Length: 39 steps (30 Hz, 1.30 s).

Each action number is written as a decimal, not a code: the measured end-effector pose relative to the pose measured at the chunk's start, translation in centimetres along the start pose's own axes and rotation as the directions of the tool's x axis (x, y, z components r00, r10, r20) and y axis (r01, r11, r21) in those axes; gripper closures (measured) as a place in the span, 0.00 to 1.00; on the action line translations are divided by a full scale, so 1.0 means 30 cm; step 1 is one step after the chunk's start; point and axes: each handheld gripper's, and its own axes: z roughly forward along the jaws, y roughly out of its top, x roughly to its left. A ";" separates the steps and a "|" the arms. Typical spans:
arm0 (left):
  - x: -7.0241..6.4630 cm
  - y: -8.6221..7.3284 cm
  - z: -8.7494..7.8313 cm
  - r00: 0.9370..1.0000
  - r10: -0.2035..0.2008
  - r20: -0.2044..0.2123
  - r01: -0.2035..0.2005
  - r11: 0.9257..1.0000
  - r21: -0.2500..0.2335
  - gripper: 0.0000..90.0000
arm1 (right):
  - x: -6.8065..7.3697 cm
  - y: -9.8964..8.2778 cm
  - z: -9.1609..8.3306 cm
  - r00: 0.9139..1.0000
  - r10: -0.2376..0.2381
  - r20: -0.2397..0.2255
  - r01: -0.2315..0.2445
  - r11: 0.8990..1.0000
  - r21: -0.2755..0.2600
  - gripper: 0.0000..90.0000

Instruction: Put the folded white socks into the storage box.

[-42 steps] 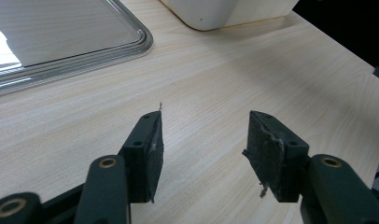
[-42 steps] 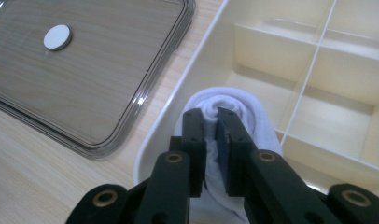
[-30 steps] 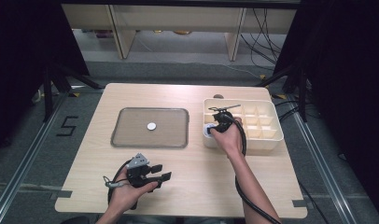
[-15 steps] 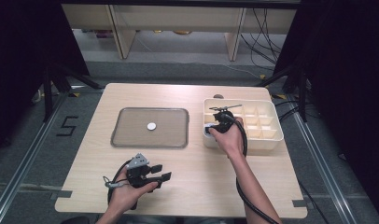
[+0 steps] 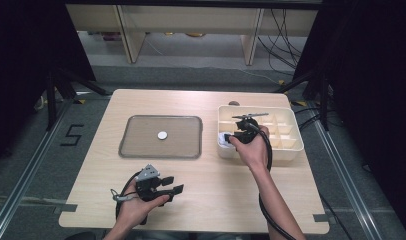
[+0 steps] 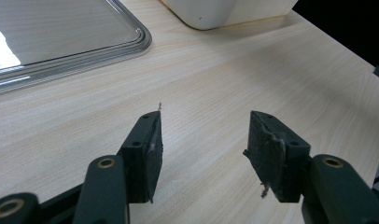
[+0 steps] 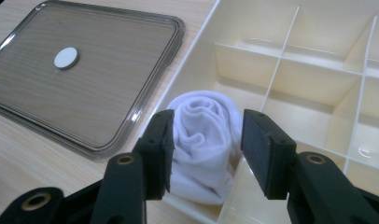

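Releasing the rolled white cloth bundle [image 7: 204, 140] into the cream plastic divider box's [image 5: 286, 150] 9 o'clock corner compartment, the right hand-held gripper [image 7: 206, 140] has just been opening, jaws wide around it. Pads may snag the fabric on withdrawal, dragging it out. The left hand-held gripper [image 6: 204, 149] rests wide and empty on the pale wooden bench [image 5: 216, 200].

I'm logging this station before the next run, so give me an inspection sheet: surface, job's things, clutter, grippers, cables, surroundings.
Surface: light wooden table, bare around the things on it.
Job's things: rolled white cloth sits in the near-left compartment of the cream divided box; the other compartments in sight look empty.
Clutter: clear tray holding one small white disc.
Grippers: right gripper has just been opening, its jaws either side of the cloth, pads apart from it; left gripper open over bare wood, nothing between.
Cables: a black cable trails along the right forearm.
Surroundings: grey floor, taped mark, shelving legs beyond the table.
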 end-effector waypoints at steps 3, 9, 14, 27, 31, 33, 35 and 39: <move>-0.001 -0.001 0.002 1.000 -0.002 -0.006 0.002 1.000 -0.002 0.49 | -0.009 -0.007 -0.007 1.000 0.000 0.011 0.000 1.000 -0.011 0.59; 0.001 -0.001 0.000 1.000 0.002 -0.009 -0.002 1.000 0.002 0.49 | -0.022 -0.039 -0.046 1.000 -0.003 -0.005 0.003 1.000 -0.024 0.57; 0.001 -0.004 0.004 1.000 0.002 -0.007 -0.002 1.000 0.005 0.49 | -0.013 -0.081 -0.079 1.000 0.002 -0.003 -0.003 0.999 -0.035 0.56; 0.004 -0.007 0.004 1.000 0.006 -0.011 -0.006 1.000 -0.006 0.48 | -0.016 -0.181 -0.134 1.000 -0.027 -0.013 0.026 0.997 -0.075 0.56; 0.003 -0.007 0.002 1.000 0.004 -0.019 -0.005 1.000 -0.007 0.48 | -0.023 -0.225 -0.161 1.000 -0.030 -0.007 0.029 0.996 -0.085 0.55; 0.006 -0.007 0.004 1.000 0.005 -0.014 -0.005 1.000 -0.010 0.48 | -0.025 -0.235 -0.163 0.999 -0.036 0.000 0.036 0.995 -0.093 0.55; 0.006 -0.006 0.004 1.000 0.004 -0.016 -0.005 1.000 -0.012 0.48 | -0.028 -0.257 -0.173 0.999 -0.038 -0.012 0.037 0.995 -0.095 0.55; 0.006 -0.007 0.005 1.000 0.003 -0.017 -0.003 1.000 -0.014 0.48 | -0.039 -0.300 -0.183 0.999 -0.033 -0.003 0.033 0.996 -0.087 0.54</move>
